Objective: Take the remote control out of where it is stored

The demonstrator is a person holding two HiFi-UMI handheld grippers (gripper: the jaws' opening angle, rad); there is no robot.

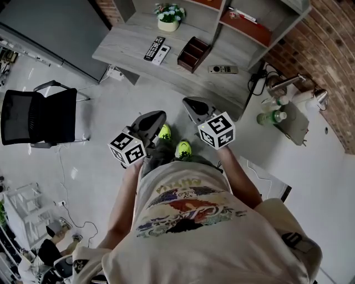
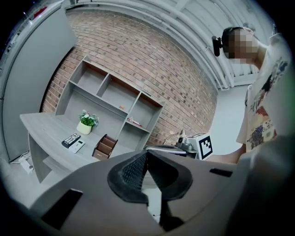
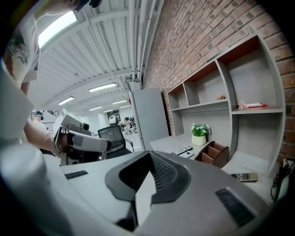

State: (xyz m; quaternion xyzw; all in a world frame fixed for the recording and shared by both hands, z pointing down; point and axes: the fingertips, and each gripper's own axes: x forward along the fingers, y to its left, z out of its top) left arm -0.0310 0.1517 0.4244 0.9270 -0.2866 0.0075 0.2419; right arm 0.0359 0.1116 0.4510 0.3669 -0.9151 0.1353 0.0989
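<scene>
- Head view: left gripper (image 1: 157, 117) and right gripper (image 1: 187, 103) side by side above the floor, both aimed at the desk (image 1: 119, 41) and short of it.
- On the desktop: black remote control (image 1: 155, 48) right beside a white remote control (image 1: 161, 54), both lying flat just left of the brown organizer (image 1: 193, 54).
- Right of the organizer and apart from it: grey remote control (image 1: 223, 69), flat on the desk.
- Behind the paired remotes: potted plant (image 1: 168, 16). Well off to the left: black office chair (image 1: 39, 116).
- Left gripper view: fingers (image 2: 133, 173) drawn together tip to tip, nothing between them, well apart from the desk.
- Beyond those tips: black and white remotes near the desk's front edge, plant behind, organizer to their right, open shelf unit (image 2: 115, 99) against the brick wall.
- Organizer's compartments too small here to tell their contents.
- Right gripper view: fingers (image 3: 163, 173) closed tip to tip, empty.
- Past them: grey remote at far right on the desk, organizer left of it, then the paired remotes and the plant.
</scene>
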